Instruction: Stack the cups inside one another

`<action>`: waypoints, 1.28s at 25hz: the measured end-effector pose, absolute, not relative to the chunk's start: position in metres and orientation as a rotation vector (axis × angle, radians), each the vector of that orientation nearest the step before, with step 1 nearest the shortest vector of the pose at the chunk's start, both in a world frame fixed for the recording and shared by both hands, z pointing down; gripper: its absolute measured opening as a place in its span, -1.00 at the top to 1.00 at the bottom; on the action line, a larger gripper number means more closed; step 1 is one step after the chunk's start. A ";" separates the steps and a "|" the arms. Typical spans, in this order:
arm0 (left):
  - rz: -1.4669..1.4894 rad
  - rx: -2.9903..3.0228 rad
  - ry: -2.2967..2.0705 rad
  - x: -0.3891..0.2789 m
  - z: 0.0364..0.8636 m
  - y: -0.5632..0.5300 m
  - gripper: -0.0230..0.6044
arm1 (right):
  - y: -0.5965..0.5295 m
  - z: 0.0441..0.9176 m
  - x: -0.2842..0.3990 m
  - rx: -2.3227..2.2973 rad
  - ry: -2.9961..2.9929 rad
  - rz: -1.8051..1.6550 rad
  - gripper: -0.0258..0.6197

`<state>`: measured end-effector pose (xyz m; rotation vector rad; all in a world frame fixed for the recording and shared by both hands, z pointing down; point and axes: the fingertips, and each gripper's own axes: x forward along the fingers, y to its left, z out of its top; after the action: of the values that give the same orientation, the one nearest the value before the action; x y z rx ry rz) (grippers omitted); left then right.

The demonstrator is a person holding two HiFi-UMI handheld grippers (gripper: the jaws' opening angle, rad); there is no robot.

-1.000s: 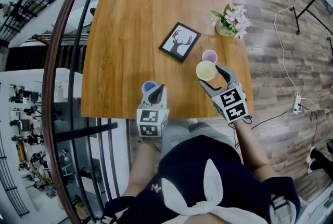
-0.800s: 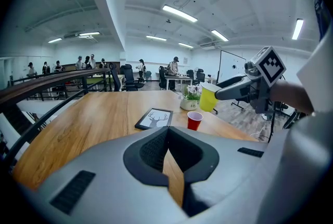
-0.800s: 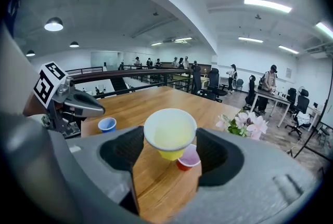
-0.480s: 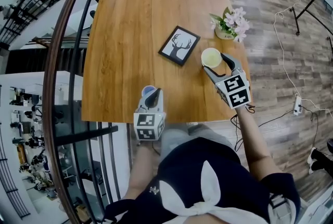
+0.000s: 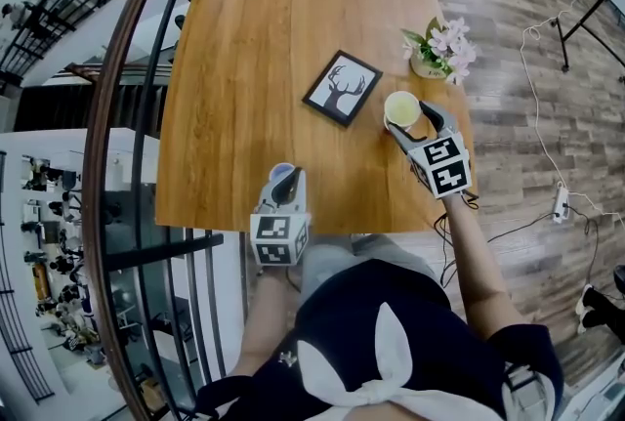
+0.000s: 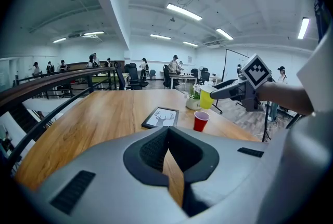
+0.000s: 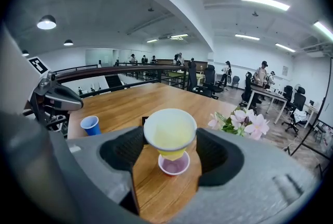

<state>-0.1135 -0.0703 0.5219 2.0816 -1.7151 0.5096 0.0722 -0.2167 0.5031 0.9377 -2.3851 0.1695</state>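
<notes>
My right gripper (image 5: 410, 124) is shut on a yellow cup (image 5: 401, 108) and holds it upright in the air. In the right gripper view the yellow cup (image 7: 170, 133) hangs just above a red cup (image 7: 174, 164) that stands on the table. The head view hides the red cup under the yellow one. From the left gripper view, the yellow cup (image 6: 206, 97) is above the red cup (image 6: 200, 121). A blue cup (image 5: 282, 172) stands near the table's front edge, right beside my left gripper (image 5: 287, 183), whose jaws are shut and hold nothing.
A framed deer picture (image 5: 341, 88) lies mid-table, left of the cups. A small pot of pink flowers (image 5: 437, 48) stands at the right edge of the wooden table (image 5: 244, 38). A curved railing (image 5: 127, 116) runs along the table's left side.
My right gripper has carried the yellow cup farther across the table, from beside the red cup to right over it. The left gripper and blue cup have stayed put.
</notes>
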 end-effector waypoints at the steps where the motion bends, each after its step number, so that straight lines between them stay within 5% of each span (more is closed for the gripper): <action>1: 0.511 2.080 -1.716 -0.114 0.522 -0.071 0.87 | -0.219 0.507 0.072 0.935 -2.382 0.179 -0.05; 32: 0.530 2.068 -1.711 -0.122 0.527 -0.088 0.87 | -0.233 0.595 0.080 0.876 -2.247 0.403 -0.08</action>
<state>-0.1215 -0.0884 0.5269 2.0684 -1.7111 0.5299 0.0796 -0.2328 0.5951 0.8765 -2.2473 0.4029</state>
